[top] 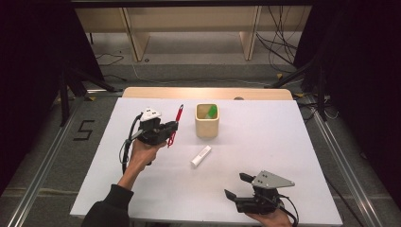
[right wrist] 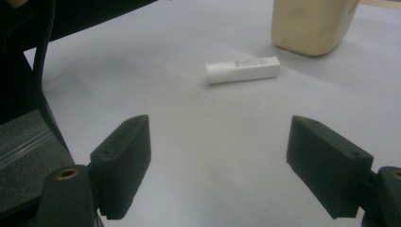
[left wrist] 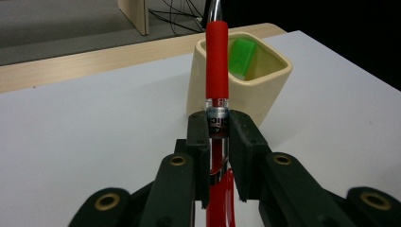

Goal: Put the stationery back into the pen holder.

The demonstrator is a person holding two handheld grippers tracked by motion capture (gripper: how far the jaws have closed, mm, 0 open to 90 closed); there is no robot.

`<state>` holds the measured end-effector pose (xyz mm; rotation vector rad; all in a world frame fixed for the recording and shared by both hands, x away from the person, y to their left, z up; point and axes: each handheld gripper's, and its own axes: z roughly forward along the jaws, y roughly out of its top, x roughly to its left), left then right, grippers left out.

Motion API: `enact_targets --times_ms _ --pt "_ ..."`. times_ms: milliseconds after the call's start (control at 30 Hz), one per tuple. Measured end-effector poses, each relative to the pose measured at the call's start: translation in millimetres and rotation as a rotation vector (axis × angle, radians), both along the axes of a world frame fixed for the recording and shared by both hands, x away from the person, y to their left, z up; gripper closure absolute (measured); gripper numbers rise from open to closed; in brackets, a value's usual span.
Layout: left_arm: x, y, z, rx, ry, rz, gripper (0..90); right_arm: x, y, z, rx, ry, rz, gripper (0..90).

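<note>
Left gripper view shows my left tongs (left wrist: 218, 142) pinching the red pen (left wrist: 216, 71) upright for the cream cup (left wrist: 265, 94), while my right tongs (right wrist: 236, 170) wait spread near the white tube (right wrist: 243, 69).

The red pen (left wrist: 216, 66) had a smooth red cap and a clear section with a printed label below it. It stood nearly upright, a little tilted, lifted above the white worktop (top: 265, 142). It was clamped at the label, near the cream cup (top: 207, 121), on the cup's left side.
</note>
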<state>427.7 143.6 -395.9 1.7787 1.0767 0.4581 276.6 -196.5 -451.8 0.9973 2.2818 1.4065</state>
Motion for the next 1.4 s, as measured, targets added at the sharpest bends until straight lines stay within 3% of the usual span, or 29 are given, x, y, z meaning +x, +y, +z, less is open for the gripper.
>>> enact_targets --times_ms 233,500,933,1400 --pt "7.4 -1.4 11.0 -0.052 -0.02 -0.018 78.8 0.2 -0.3 0.0 0.0 0.002 -0.002 23.5" --pt "17.1 -9.8 21.6 -0.032 -0.041 -0.033 78.8 0.1 -0.4 0.0 0.003 0.001 -0.001 23.5" --pt "38.1 -26.1 35.4 -0.056 -0.05 -0.039 78.8 0.1 -1.0 0.1 0.006 -0.001 -0.002 23.5" --pt "59.4 -58.4 40.3 -0.058 -0.064 -0.05 78.8 0.0 -0.1 -0.6 0.0 -0.001 0.005 23.6"
